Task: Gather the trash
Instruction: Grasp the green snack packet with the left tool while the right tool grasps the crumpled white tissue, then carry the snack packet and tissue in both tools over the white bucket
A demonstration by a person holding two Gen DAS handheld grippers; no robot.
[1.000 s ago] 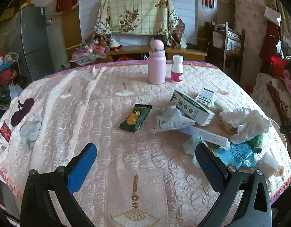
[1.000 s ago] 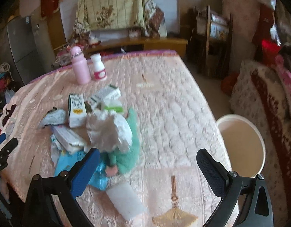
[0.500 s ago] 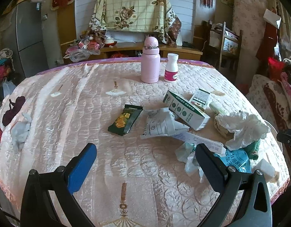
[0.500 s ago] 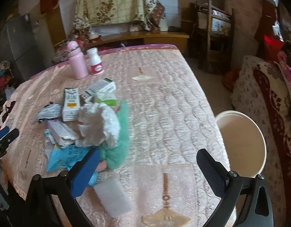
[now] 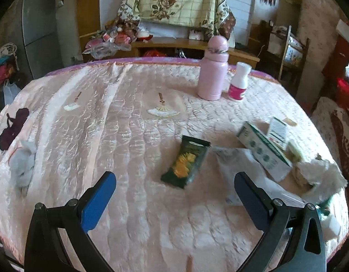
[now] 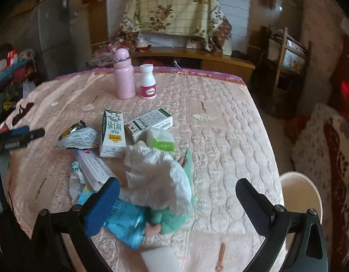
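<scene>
— Quilted pink satin covers our tabletop (image 5: 120,136); where's the trash?

— Heaped near the right edge: glossy dark wrapper (image 5: 185,165), stiff cartons, crumpled tissue (image 6: 156,176). Both tongs, left (image 5: 174,200) and right (image 6: 176,206), gape empty.

— Then we pinch the soft tissue first, low down, and lift it toward the pale bucket (image 6: 299,195).

- Grey fridge (image 5: 39,20) at far left.
- Floral cloth (image 5: 176,0) draped before white panelled wall (image 6: 233,4).
- Low wooden cabinet (image 6: 197,55) beneath.
- Wooden rack (image 6: 287,47) at right, daylight soft.
</scene>
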